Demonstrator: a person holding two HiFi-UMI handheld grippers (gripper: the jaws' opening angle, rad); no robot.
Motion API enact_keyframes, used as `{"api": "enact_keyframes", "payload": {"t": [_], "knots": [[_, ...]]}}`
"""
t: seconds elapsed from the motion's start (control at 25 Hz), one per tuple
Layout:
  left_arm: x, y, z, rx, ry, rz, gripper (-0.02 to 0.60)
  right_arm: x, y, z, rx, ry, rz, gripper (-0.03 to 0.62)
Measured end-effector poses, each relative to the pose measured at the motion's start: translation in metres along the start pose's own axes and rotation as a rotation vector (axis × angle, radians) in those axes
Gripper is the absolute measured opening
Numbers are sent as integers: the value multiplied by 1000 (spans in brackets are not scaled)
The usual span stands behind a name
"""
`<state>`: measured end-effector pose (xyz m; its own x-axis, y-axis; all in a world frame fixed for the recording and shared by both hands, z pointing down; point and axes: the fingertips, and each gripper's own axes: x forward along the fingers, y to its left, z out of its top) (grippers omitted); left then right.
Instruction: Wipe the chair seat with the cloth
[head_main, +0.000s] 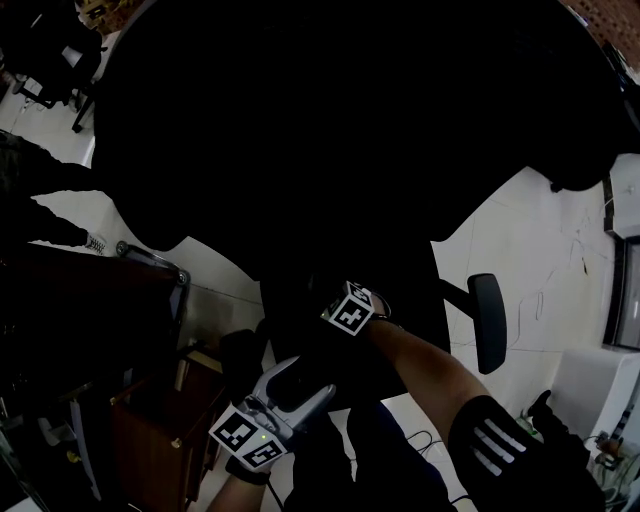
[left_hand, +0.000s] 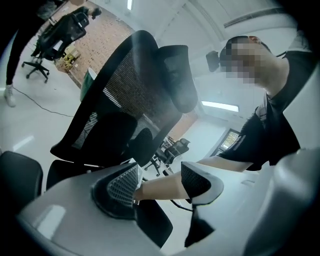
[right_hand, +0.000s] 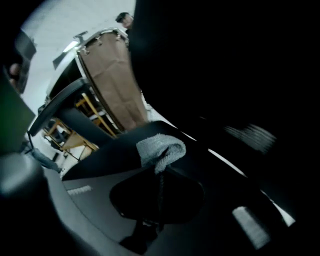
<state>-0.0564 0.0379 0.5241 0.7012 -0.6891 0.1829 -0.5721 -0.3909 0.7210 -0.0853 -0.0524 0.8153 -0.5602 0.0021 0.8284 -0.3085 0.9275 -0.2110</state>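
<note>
Faced a large black office chair (head_main: 330, 120), mesh-backed with a padded headrest, over a pale floor (head_main: 540, 240). Had a bare forearm (head_main: 425, 365) stretched in from the lower right, black striped sleeve at the elbow, with the right gripper (right_hand: 161, 172) thrust into the chair's dark bulk near a rounded armrest (head_main: 487, 322). Had those jaws clamped tight on a folded grey terry cloth (right_hand: 159, 147), its loop poking past the tips against a black chair surface; could not tell seat from back there. Held the left gripper (left_hand: 160, 182) low and nearer the body, ribbed pads spread apart, nothing gripped
</note>
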Motion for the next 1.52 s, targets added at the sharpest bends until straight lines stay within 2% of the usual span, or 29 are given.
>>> {"api": "enact_keyframes", "payload": {"t": [0.16,0.32,0.44,0.64,0.76,0.88,1.04,1.12,1.2,1.36,1.52], "knots": [[-8,7,-4,-2,-4,18,296,40,52,33,-70,-6,78,29],[-10,11,-10,-13,-2,26,296,46,50,24,-127,-4,74,29],[-10,8,-12,-21,-6,21,296,28,26,-18,-121,53,38,29],[-8,0,-12,-18,-6,3,296,-34,-49,-110,-28,167,-117,29],[-6,-4,-14,-14,3,-7,296,-76,-90,-150,4,214,-202,29],[-6,-6,-16,-15,10,-9,296,-102,-114,-168,19,252,-259,29],[-8,-10,-17,-9,16,-14,296,-104,-117,-165,43,268,-291,29],[-11,-10,-17,-8,12,-13,296,-94,-99,-144,87,209,-267,29],[-17,-7,-20,-12,15,-2,296,-73,-58,-111,88,129,-187,29],[-27,-1,-25,-18,21,23,296,-18,43,-51,-32,60,-22,29],[-28,1,-28,-15,25,44,296,17,116,-15,-91,27,108,29]]}}
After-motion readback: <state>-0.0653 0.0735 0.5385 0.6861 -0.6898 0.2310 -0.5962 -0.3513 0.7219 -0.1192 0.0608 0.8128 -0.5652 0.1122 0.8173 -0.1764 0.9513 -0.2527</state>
